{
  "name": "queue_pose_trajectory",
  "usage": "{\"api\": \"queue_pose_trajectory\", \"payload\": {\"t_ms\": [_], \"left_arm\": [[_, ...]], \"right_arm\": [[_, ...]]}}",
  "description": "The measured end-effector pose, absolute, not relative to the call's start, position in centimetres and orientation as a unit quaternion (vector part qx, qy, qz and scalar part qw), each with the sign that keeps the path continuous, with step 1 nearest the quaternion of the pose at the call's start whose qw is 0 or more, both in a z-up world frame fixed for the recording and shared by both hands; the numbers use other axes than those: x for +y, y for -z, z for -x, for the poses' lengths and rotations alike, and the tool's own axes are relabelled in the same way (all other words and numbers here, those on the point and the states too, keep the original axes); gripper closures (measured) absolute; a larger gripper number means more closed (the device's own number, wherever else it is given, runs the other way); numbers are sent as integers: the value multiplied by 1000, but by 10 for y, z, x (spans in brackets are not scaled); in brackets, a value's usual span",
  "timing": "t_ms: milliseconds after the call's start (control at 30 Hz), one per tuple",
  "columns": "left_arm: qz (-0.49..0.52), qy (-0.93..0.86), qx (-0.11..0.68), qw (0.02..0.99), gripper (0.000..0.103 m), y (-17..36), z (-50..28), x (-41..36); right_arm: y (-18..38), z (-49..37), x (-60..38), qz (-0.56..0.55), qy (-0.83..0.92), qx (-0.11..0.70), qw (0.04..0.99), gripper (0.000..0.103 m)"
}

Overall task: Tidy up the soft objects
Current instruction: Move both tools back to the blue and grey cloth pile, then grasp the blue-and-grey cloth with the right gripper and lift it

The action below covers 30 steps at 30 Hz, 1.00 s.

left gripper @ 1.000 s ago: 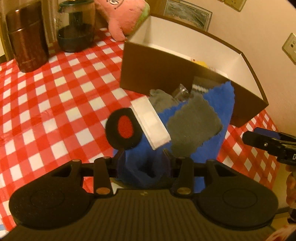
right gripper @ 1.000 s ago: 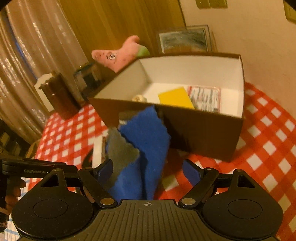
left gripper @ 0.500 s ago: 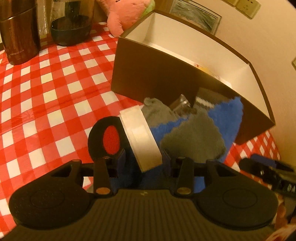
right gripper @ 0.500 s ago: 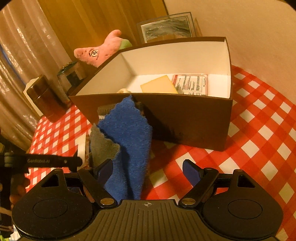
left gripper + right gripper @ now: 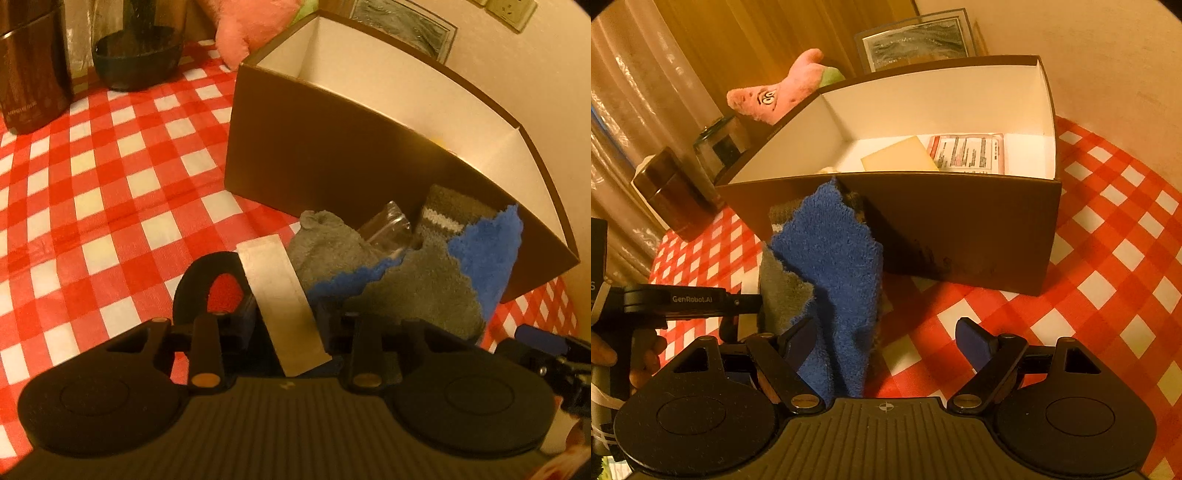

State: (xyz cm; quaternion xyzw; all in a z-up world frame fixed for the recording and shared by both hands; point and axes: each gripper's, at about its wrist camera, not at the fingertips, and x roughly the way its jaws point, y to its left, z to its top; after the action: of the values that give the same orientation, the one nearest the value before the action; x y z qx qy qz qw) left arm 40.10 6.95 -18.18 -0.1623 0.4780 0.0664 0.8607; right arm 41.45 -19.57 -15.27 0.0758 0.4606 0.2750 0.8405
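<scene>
A bundle of fuzzy blue and grey socks (image 5: pixel 424 291) leans upright against the front wall of the brown cardboard box (image 5: pixel 332 155). Its white paper label (image 5: pixel 280 291) and a black round tag with a red centre (image 5: pixel 221 291) sit at its lower end. My left gripper (image 5: pixel 286 317) grips that lower end, and its jaws are closing on the label and blue fabric. In the right wrist view the same sock bundle (image 5: pixel 834 251) rises beside the left finger of my right gripper (image 5: pixel 886 336). That gripper stands open over the checked cloth without pressing on anything.
The box (image 5: pixel 960 221) has white inner walls and holds a yellow card (image 5: pixel 897 158) and a printed packet (image 5: pixel 967 151). A pink plush toy (image 5: pixel 783 92) lies behind it. A brown canister (image 5: pixel 29 74) and a glass jar (image 5: pixel 140 55) stand far left. A wall runs behind.
Both grippers have sunk and come nearer the box. The sock bundle has dropped with the left gripper toward the cloth, and the left jaws stand a little narrower.
</scene>
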Motion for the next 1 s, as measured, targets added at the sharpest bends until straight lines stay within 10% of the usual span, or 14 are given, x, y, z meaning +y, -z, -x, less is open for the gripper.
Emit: {"api": "queue_pose_trajectory", "payload": {"t_ms": [900,1000], "left_arm": [[171,-143,454,862,75,145,-293,122],[170,-144,452,864,75,143,-290,122]], "right_arm": [[197,-404,-164,-118,-331,479,805,21],[197,-400,-160,-102,-335,470,810,50]]}}
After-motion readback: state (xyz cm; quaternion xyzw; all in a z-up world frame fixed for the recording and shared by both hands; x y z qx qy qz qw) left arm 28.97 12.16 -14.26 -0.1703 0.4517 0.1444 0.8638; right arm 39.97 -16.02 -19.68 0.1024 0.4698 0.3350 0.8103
